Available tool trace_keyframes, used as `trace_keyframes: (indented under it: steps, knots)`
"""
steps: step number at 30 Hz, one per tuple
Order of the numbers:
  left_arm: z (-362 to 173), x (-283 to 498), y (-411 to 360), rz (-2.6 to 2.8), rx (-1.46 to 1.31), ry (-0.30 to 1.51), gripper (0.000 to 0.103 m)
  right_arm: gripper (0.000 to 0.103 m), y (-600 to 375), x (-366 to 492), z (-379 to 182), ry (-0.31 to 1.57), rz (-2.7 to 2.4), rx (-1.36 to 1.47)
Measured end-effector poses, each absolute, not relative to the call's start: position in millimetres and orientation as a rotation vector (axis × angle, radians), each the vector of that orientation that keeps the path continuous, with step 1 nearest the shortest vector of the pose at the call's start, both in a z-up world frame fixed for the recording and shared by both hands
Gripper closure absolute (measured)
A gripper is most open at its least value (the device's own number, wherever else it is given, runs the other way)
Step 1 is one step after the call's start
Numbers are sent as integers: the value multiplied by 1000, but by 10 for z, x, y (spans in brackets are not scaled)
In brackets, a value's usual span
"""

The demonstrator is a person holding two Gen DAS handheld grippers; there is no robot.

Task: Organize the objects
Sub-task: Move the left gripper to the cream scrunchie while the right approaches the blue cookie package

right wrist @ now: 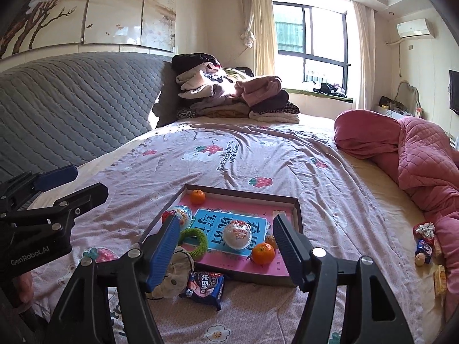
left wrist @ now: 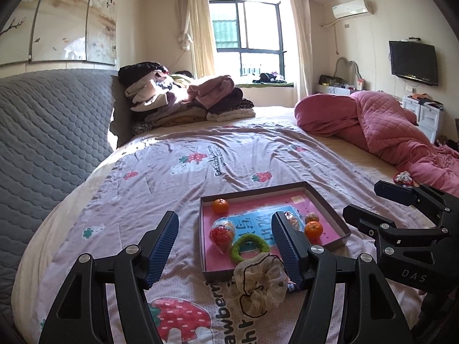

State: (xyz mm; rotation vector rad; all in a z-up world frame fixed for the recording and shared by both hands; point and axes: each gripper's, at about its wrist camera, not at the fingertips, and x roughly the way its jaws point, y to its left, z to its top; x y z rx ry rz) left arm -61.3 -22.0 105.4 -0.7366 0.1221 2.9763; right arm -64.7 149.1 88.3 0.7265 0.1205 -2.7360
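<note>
A shallow brown box with a pink floor (left wrist: 330,206) (right wrist: 297,215) lies on the bed. It holds two oranges (left wrist: 220,205) (left wrist: 313,228) (right wrist: 263,252), a green hair ring (left wrist: 250,247) (right wrist: 198,239), two clear toy eggs (left wrist: 222,230) (right wrist: 235,233) and a blue card. A beige scrunchie (left wrist: 258,282) (right wrist: 172,272) lies over the box's near edge, with a pink-and-blue snack packet (right wrist: 206,286) beside it. My left gripper (left wrist: 225,246) is open and empty above the scrunchie. My right gripper (right wrist: 226,250) is open and empty above the box's near side.
The bed has a strawberry-print sheet (left wrist: 200,166). A pink quilt (left wrist: 378,126) is bunched at the right, with small snacks and a red-white scrunchie (right wrist: 424,230) next to it. Folded clothes (left wrist: 183,97) are piled at the far end. A grey headboard (left wrist: 51,132) stands left.
</note>
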Motion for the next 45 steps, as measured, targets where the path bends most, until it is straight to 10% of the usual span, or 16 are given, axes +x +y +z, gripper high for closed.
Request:
trace_keyframes:
  steps: [45]
  knots:
    - [18, -368, -210, 2856, -1089, 194, 34, 36, 1399, -221, -15, 266, -2632, 955]
